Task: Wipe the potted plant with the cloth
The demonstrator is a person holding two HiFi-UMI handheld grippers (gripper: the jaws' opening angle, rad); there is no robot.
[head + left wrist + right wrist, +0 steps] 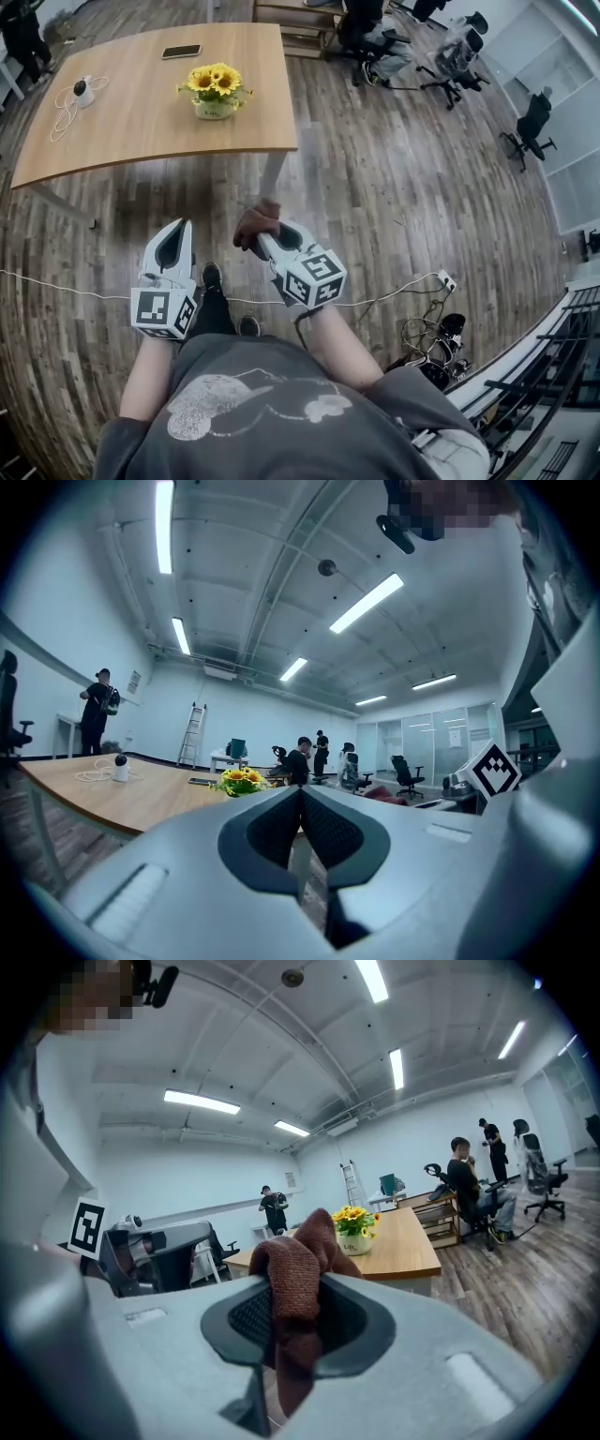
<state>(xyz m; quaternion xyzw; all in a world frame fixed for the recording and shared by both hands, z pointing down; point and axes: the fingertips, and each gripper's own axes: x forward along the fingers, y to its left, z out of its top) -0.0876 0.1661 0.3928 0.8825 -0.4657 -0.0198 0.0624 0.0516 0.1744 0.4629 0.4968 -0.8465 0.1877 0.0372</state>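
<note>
Cloth, soft, limp and light, is bunched in the pinch of my right gripper while my left gripper is pressed together on nothing; the potted plant stands well ahead on the table, probably light and tippy, best steadied by its pot.

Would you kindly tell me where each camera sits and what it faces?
Head view: on the person's head, steeply down at floor and table; shows torso, forearms, left hand-held gripper, right hand-held gripper.
Left gripper view: on that hand-held gripper, looking across the room; its shut, empty jaws show.
Right gripper view: on that hand-held gripper, facing the table; its jaws clamp the cloth.
Shared: all show the potted plant.
</note>
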